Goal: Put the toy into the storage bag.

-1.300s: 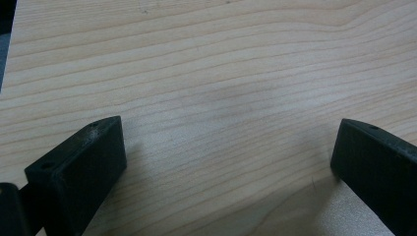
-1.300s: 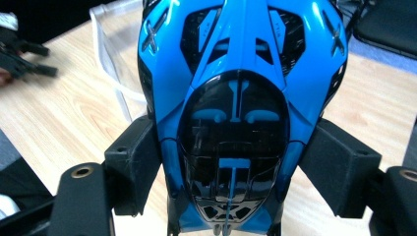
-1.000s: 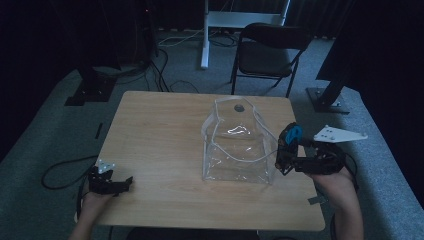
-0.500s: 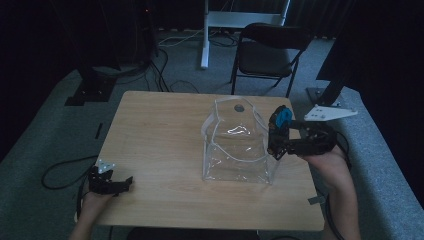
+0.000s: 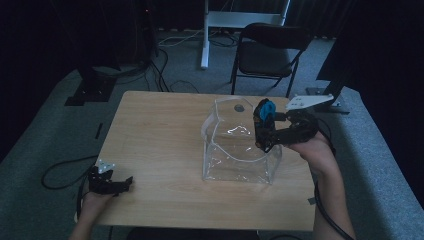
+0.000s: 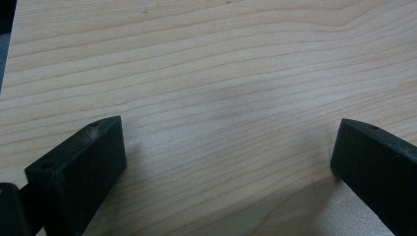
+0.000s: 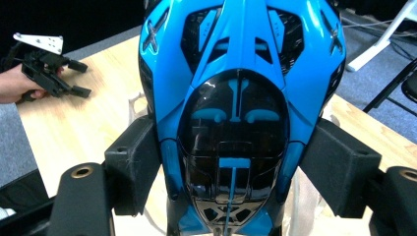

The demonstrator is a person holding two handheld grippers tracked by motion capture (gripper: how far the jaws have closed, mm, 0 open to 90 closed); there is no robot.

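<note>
between the right tongs (image 7: 236, 162), blue toy car (image 7: 241, 98)

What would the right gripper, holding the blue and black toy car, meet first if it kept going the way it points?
Probably the clear plastic bin: the right gripper points leftward over its open top, though depth is uncertain.

— How is the light in the high view?
— Dim. The room behind sinks into black, and the wooden table (image 5: 160, 135) is the one lit patch. White glare streaks run along the clear plastic container (image 5: 240, 150).
— And sharpness?
— Soft and grainy there. The left gripper view is bright and even; the wood grain is crisp, with soft shadows beneath the jaws.
— The right gripper view?
— Well lit. The blue and black toy car (image 7: 241, 113) shows glossy highlights, and the background is slightly blurred.
</note>
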